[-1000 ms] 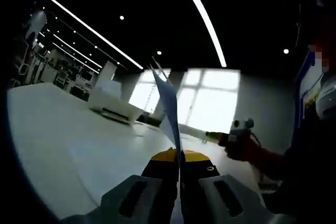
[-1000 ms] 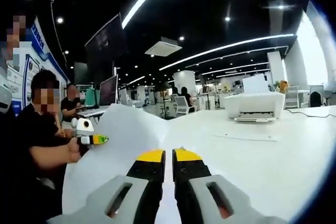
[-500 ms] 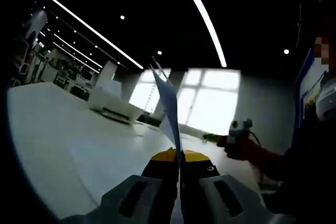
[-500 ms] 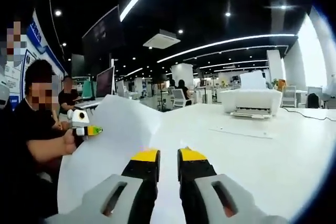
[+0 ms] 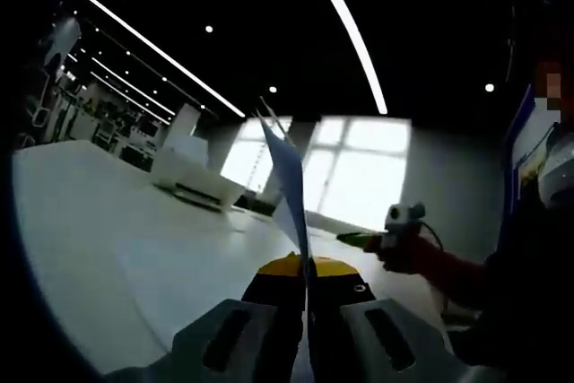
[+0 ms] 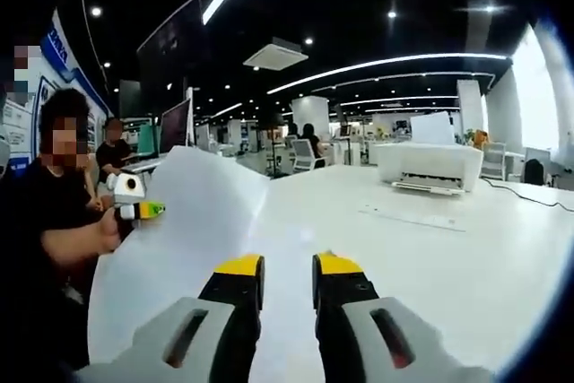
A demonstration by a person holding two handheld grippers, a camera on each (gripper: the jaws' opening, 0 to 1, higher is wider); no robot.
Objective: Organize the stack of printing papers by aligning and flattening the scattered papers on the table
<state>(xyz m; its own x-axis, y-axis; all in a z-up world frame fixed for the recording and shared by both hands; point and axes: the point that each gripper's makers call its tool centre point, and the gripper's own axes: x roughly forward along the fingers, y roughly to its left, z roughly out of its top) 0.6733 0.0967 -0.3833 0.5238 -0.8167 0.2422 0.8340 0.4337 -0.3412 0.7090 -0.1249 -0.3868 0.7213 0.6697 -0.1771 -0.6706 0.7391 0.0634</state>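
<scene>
Open table (image 6: 502, 257) before printer (image 6: 429, 166)

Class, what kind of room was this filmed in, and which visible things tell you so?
Most likely an open-plan office: a white desktop printer on a long white table, dark computer monitors, and swivel office chairs further back.

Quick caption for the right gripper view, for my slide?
Right gripper open over the white table, left gripper lifting a paper sheet, printer behind.
</scene>
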